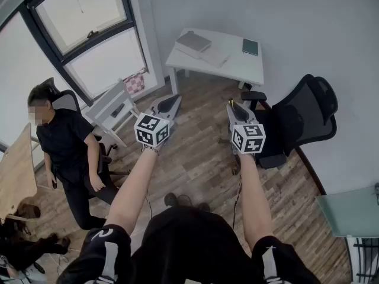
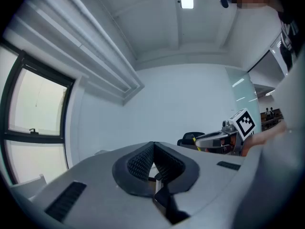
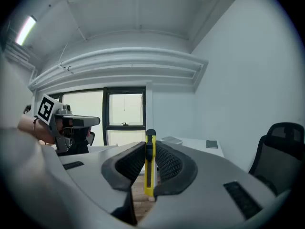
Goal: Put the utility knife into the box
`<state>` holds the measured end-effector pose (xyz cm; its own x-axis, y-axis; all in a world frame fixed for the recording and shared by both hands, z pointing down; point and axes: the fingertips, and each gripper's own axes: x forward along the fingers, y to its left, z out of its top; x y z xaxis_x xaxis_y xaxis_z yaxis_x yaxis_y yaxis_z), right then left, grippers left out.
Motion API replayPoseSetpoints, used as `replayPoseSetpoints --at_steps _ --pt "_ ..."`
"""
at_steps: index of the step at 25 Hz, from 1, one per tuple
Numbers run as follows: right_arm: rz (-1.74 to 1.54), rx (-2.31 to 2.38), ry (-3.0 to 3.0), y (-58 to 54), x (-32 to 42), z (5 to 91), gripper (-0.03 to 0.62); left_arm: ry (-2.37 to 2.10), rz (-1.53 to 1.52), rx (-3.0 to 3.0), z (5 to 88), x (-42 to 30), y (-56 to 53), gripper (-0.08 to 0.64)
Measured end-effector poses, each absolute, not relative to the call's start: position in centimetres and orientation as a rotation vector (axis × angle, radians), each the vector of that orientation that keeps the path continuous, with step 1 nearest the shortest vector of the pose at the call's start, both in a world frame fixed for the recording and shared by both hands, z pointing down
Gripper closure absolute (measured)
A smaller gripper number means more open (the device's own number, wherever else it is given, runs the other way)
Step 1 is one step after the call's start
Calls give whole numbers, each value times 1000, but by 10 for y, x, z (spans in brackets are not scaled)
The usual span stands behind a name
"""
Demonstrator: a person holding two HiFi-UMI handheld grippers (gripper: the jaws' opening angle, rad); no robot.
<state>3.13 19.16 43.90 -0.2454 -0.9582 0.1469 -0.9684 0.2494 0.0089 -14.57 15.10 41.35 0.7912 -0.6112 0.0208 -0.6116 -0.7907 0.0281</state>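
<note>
Your right gripper (image 3: pixel 149 147) is clamped on the yellow knife (image 3: pixel 150 175) and holds it up in the air. Your left gripper (image 2: pixel 153 149) is closed with nothing in it. You have the knife, but it is not in a box yet. That part is left.

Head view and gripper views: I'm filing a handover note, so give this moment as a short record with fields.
Right gripper: shut on a slim yellow utility knife, standing on edge in its jaws
Left gripper: shut, nothing in it
Ahead: white table carrying a flat grey item and a dark green notebook
Right side: black mesh office chair
</note>
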Motion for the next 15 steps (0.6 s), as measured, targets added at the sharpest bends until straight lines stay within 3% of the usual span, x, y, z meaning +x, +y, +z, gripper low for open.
replayPoseSetpoints --at_steps 15 --pt "131 1859 -2383 199 13 434 512 -997 16 2941 414 -166 154 535"
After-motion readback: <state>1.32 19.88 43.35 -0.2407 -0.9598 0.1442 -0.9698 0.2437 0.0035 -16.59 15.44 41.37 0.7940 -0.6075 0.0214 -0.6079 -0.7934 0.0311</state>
